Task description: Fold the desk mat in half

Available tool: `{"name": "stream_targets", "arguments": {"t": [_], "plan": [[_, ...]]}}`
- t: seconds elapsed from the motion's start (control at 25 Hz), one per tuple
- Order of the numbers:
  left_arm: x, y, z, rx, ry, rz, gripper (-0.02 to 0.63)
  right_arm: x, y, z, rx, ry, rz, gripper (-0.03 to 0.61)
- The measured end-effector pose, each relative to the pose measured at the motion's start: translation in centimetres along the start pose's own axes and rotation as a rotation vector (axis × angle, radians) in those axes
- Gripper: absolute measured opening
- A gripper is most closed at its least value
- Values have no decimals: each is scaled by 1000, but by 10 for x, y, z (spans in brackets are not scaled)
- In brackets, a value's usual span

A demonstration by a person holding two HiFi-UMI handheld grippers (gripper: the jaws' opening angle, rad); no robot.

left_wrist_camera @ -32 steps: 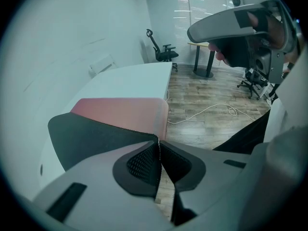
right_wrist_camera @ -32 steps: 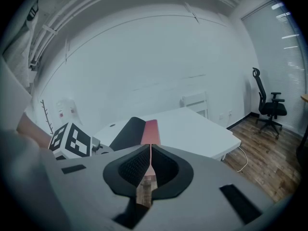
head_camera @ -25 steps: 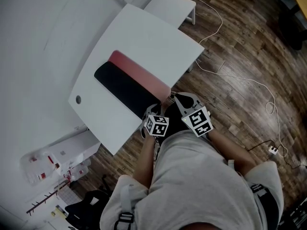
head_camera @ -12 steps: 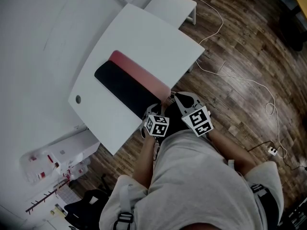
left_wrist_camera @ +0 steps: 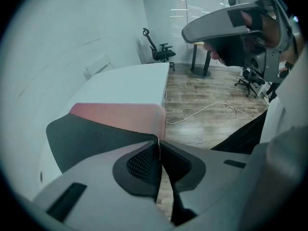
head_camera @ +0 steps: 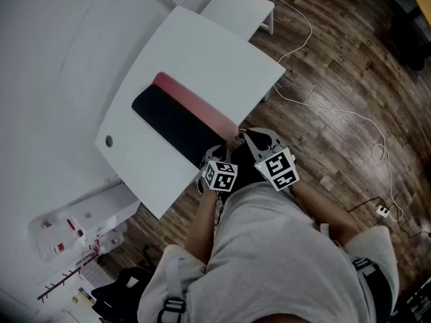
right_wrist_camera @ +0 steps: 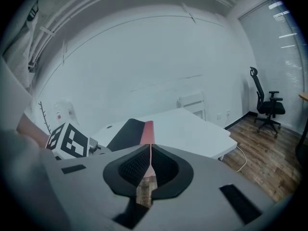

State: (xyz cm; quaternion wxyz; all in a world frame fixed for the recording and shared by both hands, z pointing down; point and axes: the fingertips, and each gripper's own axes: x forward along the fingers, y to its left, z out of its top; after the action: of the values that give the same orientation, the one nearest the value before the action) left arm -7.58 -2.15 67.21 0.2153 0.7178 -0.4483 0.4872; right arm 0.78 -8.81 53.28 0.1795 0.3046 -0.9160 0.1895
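Note:
The desk mat lies on the white table, its black underside turned up over most of it and a pink strip showing along the far side. Both grippers sit at the table's near edge, side by side in front of the person's body. My left gripper is shut on the mat's black stitched edge. My right gripper is shut on the mat's thin pink edge. The lifted near edge runs between the two grippers.
A small white bench stands beyond the table's far corner. A cable trails over the wooden floor to a power strip. A white cart stands at the lower left. An office chair stands far back.

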Motion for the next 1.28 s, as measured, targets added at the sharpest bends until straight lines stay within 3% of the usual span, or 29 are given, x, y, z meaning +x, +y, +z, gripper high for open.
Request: {"name": "stream_targets", "arguments": {"t": [1.28], "plan": [[7,-7,21,40,3,-26,44,-13,-27,-1,38,-13,-55,41]]}}
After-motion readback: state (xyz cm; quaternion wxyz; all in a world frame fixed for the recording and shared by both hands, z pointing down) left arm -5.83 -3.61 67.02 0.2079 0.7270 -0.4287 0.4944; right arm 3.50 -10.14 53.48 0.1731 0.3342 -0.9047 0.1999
